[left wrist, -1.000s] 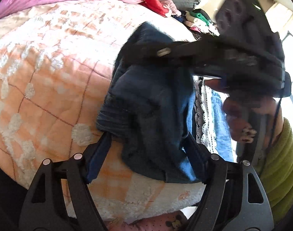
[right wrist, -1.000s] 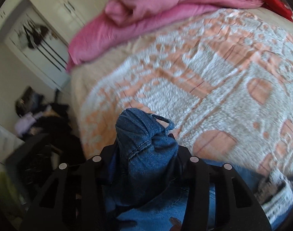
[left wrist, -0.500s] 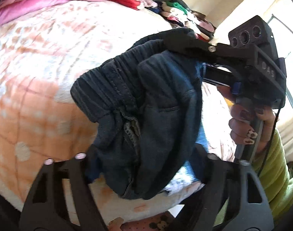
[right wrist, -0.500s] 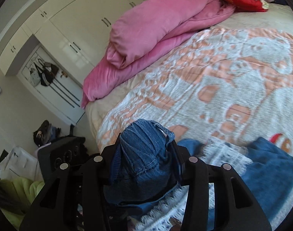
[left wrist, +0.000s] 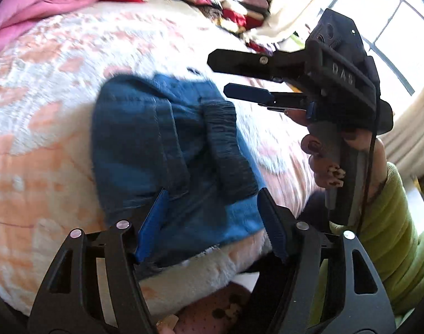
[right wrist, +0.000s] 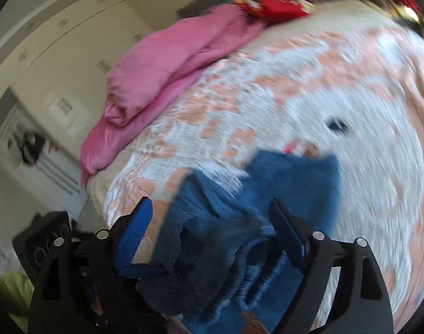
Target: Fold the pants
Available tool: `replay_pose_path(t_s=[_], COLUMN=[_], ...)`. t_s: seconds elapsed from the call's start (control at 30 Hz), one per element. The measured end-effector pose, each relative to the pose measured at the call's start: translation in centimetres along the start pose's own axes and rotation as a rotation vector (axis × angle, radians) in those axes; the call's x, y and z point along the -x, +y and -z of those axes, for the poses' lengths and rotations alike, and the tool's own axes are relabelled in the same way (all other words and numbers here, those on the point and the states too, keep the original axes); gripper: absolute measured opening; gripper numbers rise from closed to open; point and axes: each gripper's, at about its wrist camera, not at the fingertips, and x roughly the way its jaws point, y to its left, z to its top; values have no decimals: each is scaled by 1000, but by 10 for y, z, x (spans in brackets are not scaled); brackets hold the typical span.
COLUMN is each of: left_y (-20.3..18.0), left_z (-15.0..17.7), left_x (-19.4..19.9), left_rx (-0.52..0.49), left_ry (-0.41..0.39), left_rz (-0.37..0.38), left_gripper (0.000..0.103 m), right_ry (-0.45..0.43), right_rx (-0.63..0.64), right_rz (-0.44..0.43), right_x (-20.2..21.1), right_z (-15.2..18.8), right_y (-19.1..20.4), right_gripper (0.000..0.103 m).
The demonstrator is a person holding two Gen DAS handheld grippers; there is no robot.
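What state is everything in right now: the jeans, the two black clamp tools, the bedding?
Blue denim pants: folded, lying on the bed.
Left gripper: open, holding nothing.
Right gripper: open, pants between its fingers, ungripped.
Pink duvet: bunched up.
Peach-and-white blanket: spread flat.

Bed (left wrist: 59, 128) under a peach-and-white fleece blanket (right wrist: 309, 89), pink duvet (right wrist: 167, 55) bunched at its far edge, cream wardrobe doors (right wrist: 59, 64) behind it, bright sunlit window (left wrist: 392, 27) beside the bed, clothes pile (left wrist: 228, 2) beneath the window
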Motion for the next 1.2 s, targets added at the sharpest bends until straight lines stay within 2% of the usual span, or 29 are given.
replay_pose_path(t_s=[0.1,0.17,0.23,0.27,0.3,0.37,0.47,0.53,0.6,0.73,0.83,0.9,1.0,1.03,1.1,1.17,1.2], left_y=[-7,-8,-8,-8,-15,-19,-19,-19,-20,-20,-21,-20,-19,-18,-14,-6,-4], left_z=[9,12,12,10,14,16,19,19,20,19,18,17,14,12,9,5,4], left_x=[-1,1,0,-1,2,1,3,2,1,-3,2,10,26,33,38,38,36], left_rx=[-29,-37,-36,-35,-38,-45,-48,-51,-54,-57,-55,-50,-58,-60,-51,-24,-19], left_ry=[9,11,13,15,16,21,20,19,23,34,31,15,-33,-63,-93,-92,-85], left_rz=[-26,-32,-36,-38,-42,-54,-55,-51,-46,-44,-44,-40,-55,-80,-110,-120,-123], left_gripper=[63,63,63,63,63,66,66,66,66,66,66,66,66,65,51,37,33], right_ry=[15,27,55,73,90,104,41,3,1,72,79,55,-3,-22,-37,-28,-17], right_rx=[-59,-65,-52,-44,-33,7,46,57,58,-14,-33,-24,14,34,73,132,174], right_rz=[40,51,99,122,127,68,-28,-52,5,118,123,131,147,155,158,174,187], right_x=[0,-1,-12,-19,-23,-27,-9,5,7,-12,-13,-4,16,22,27,24,21], right_z=[12,15,18,17,20,26,28,28,29,37,39,36,30,26,18,9,5], right_y=[-15,-17,-15,-14,-12,-1,15,16,6,-22,-25,-20,-13,-7,1,12,19], right_gripper=[92,94,94,87,53,48,40,40,39,40,53,66,66,66,66,66,66])
